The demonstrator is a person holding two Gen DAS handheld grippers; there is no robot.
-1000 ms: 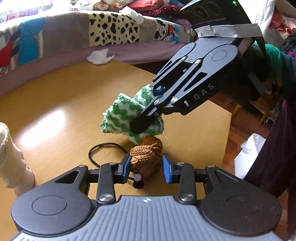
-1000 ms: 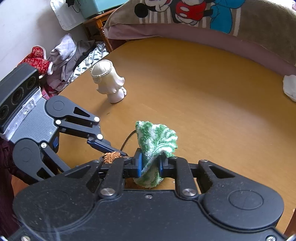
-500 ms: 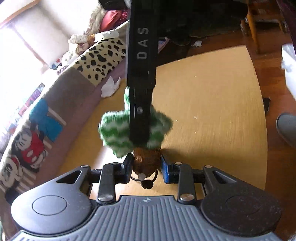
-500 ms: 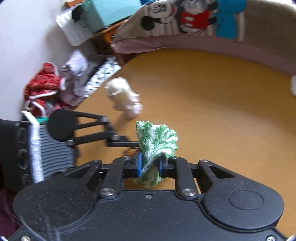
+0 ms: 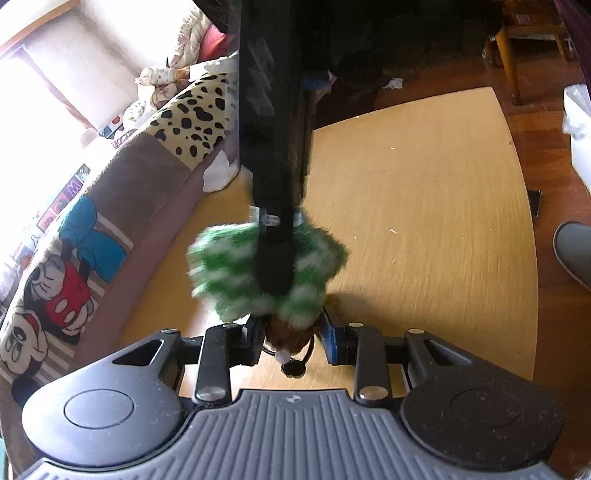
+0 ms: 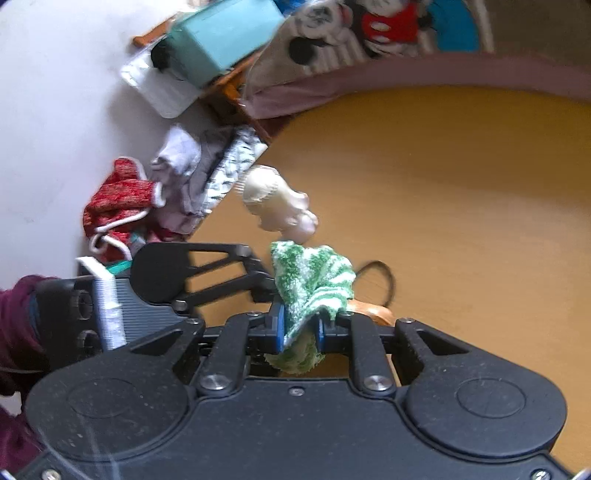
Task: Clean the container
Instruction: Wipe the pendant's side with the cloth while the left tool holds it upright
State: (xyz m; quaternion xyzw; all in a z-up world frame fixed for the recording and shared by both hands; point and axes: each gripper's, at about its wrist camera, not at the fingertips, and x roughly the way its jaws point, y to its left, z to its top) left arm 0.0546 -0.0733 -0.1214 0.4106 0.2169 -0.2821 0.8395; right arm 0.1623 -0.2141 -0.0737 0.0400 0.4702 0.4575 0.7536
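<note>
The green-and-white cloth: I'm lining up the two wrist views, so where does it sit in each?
Left wrist: green-and-white cloth centre, blurred, just above the near tongs.
Right wrist: cloth lower centre, pinched in the near tongs.
Shared landmark: the cartoon-mouse blanket.

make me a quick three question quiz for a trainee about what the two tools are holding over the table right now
1. True or false: the right tool grips the green and white cloth.
2. What is clamped in the left tool? A) a white tissue B) a brown carved container C) a teal box
3. Fill in: in the left wrist view, the cloth sits against the container's ____ side.

Key
1. True; the cloth is pinched between its pads.
2. B; a black cord trails from it onto the wooden table.
3. Far; the cloth covers the side of the container away from the camera.
</note>
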